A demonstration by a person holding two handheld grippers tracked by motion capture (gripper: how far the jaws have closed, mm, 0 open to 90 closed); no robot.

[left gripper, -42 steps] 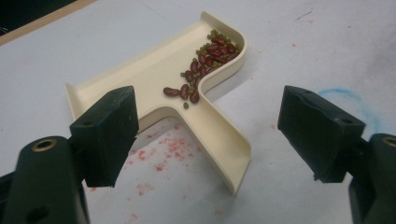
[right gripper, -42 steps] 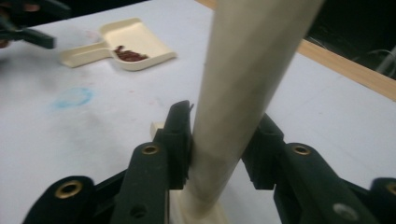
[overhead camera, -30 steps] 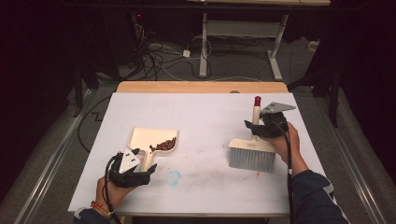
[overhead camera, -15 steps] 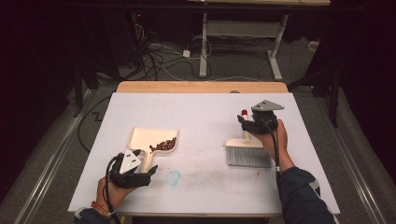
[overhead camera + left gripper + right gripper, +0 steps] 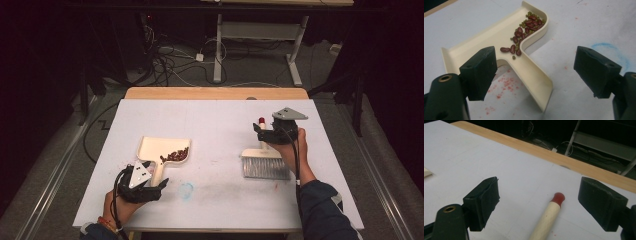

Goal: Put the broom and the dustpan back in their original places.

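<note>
The brush (image 5: pixel 265 162) now lies flat on the worktop (image 5: pixel 220 125), bristles toward the person and its red-tipped handle pointing away. A second ago the right gripper (image 5: pixel 267 132) held this brush up, with the handle upright; half a second ago it was already lower and tilting. Now the right gripper is above the handle, and in the right gripper view its fingers (image 5: pixel 484 200) are spread wide, with the handle (image 5: pixel 547 217) lying loose between them and touching neither. So the brush is released.

The left gripper (image 5: pixel 150 185) has not moved in this time. It rests near the front edge of the worktop, just beside the handle of the dustpan (image 5: pixel 160 150). In the left gripper view its fingers (image 5: pixel 480 71) are also spread, one on each side of the dustpan handle, but not pressing it. The beans (image 5: pixel 524 32), red and small green, sit in the corner of the dustpan.

I think the sweeping is finished: the beans are collected, the brush is put down. What remains is probably to close the left fingers on the dustpan handle and carry it level, so the beans do not roll out.
</note>
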